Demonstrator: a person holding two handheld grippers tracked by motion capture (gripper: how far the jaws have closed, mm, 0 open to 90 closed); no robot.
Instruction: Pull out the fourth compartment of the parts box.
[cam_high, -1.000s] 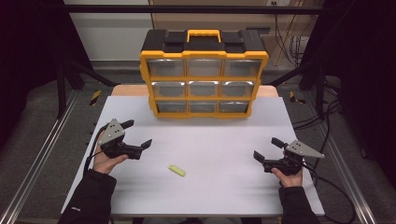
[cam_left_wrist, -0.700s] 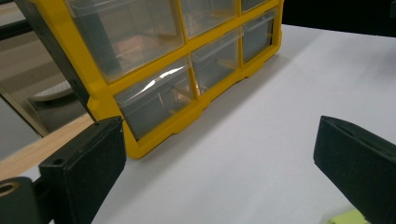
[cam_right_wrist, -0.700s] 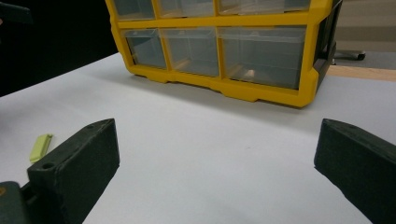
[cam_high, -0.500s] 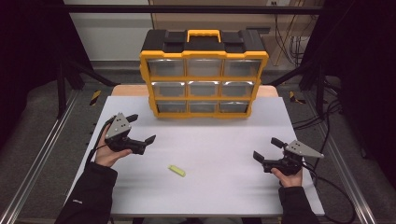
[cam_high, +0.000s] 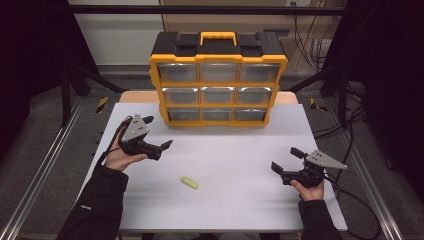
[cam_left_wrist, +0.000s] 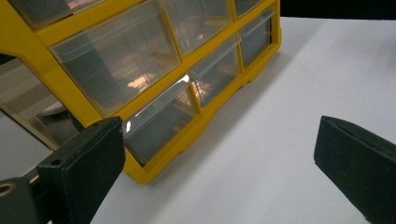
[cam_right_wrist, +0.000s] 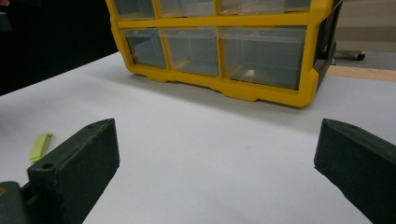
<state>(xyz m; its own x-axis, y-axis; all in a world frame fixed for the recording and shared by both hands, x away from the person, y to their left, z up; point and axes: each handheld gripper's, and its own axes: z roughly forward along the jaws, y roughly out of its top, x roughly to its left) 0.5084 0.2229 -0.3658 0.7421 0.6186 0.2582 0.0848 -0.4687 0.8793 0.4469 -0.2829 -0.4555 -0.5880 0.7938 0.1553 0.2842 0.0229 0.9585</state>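
Organizer is standing upright at the table's far edge, drawers facing the person. Left gripper is hovering near the organizer's lower left corner, jaws spread apart and holding nothing. Right gripper is resting low at the table's right side, well apart from the organizer, jaws likewise spread and unloaded. Clip, pale green, is lying flat between both grippers.
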